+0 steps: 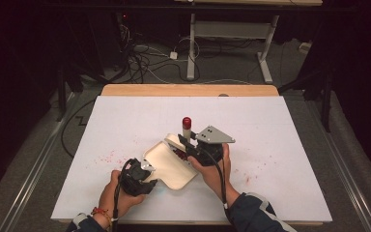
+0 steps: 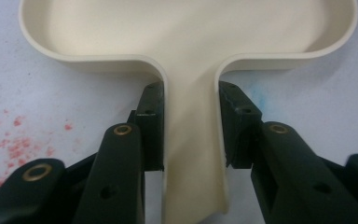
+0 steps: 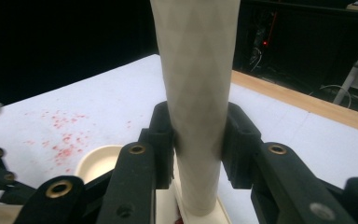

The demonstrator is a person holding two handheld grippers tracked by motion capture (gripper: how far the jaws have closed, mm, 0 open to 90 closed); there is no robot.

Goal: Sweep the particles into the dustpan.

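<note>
A cream dish (image 1: pixel 166 168) with a short handle lies on the white table cover (image 1: pixel 270 125), near the front middle. My left gripper (image 1: pixel 147 166) is shut on that handle (image 2: pixel 192 140), one jaw on each side, with the dish's bowl (image 2: pixel 191 28) straight ahead. My right gripper (image 1: pixel 186 143) is shut on an upright cream tube (image 1: pixel 187 129) with a red cap (image 1: pixel 187 121). The tube (image 3: pixel 198 70) stands with its lower end at the dish's far rim (image 3: pixel 98 163). Some red material (image 1: pixel 178 153) lies in the dish beside the tube's base.
Red specks dot the cover at the left (image 1: pixel 107 157) and the right (image 1: pixel 253 169). The wooden table edge (image 1: pixel 188 90) runs along the back. Cables and desk legs (image 1: pixel 191 53) are on the floor beyond. The person's hands hold both grippers near the front edge.
</note>
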